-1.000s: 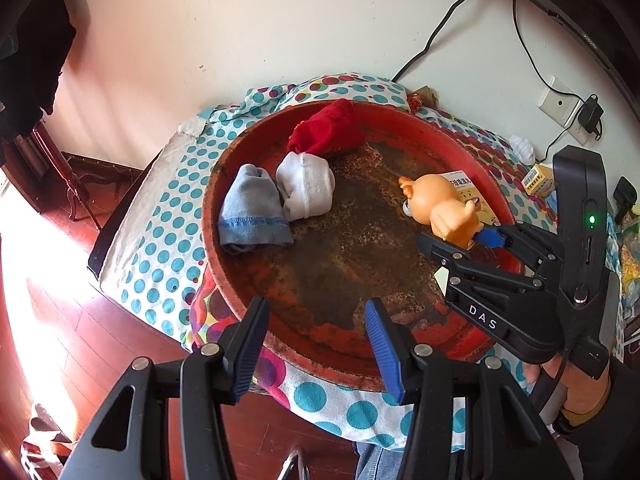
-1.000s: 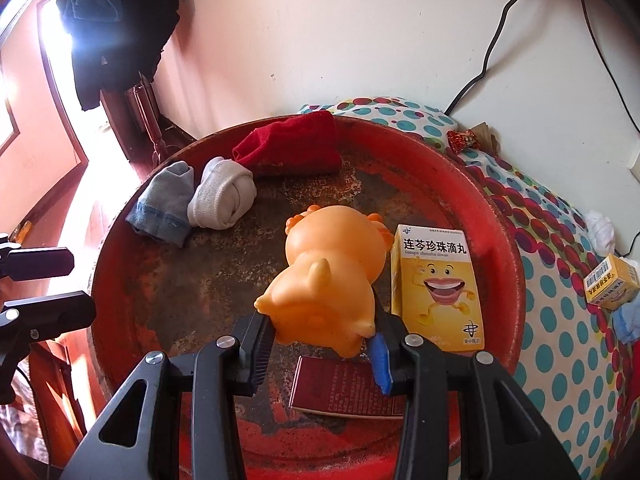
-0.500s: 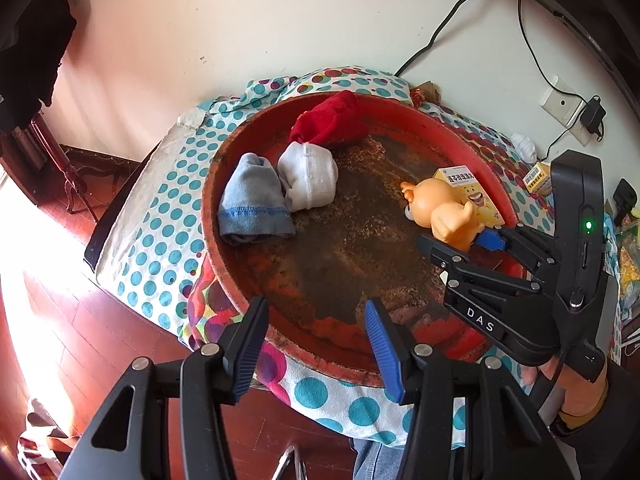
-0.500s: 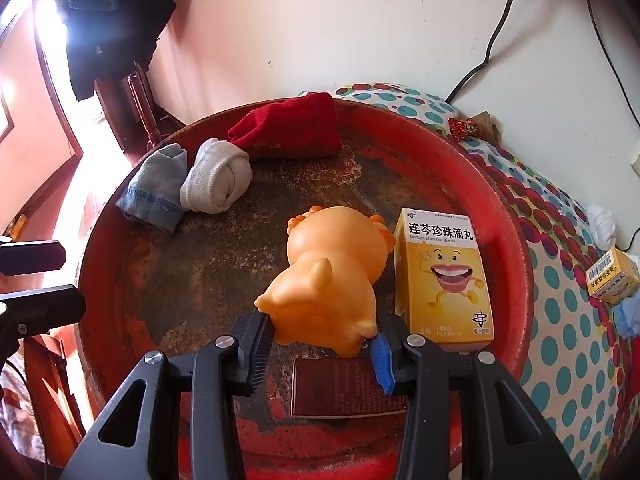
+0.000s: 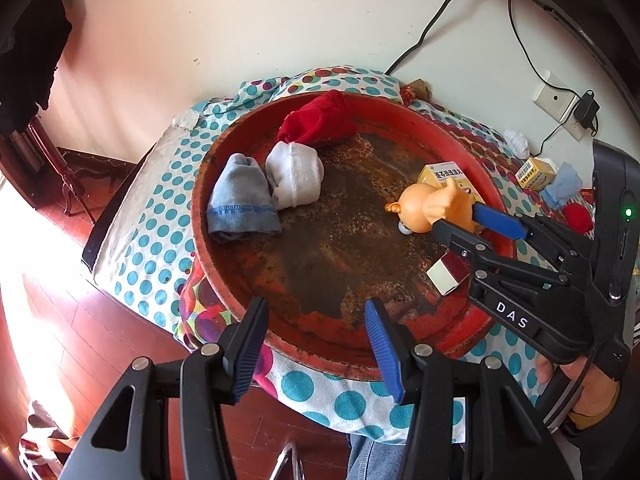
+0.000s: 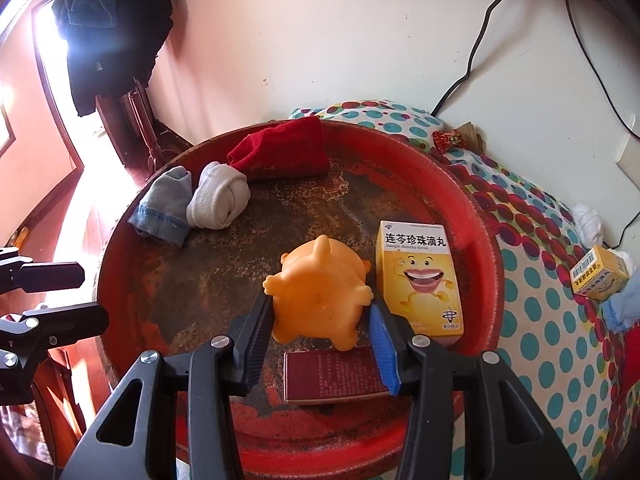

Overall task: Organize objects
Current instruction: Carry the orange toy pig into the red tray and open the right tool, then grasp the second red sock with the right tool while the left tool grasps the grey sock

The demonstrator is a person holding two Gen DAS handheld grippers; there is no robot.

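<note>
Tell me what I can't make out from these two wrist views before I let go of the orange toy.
- Orange toy: its face is turned away in the right wrist view; the right gripper hides its far side in the left wrist view.
- Dark red box: the print is too small to read.
- Yellow box: largely hidden behind the toy in the left wrist view.
- Red tray: its near rim is covered by gripper fingers in both views.

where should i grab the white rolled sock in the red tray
Pinch the white rolled sock across its plump middle, coming straight down. The grey sock touches one flank and the red sock its far end, so a sideways approach would likely snag them; the soft roll should give.
</note>
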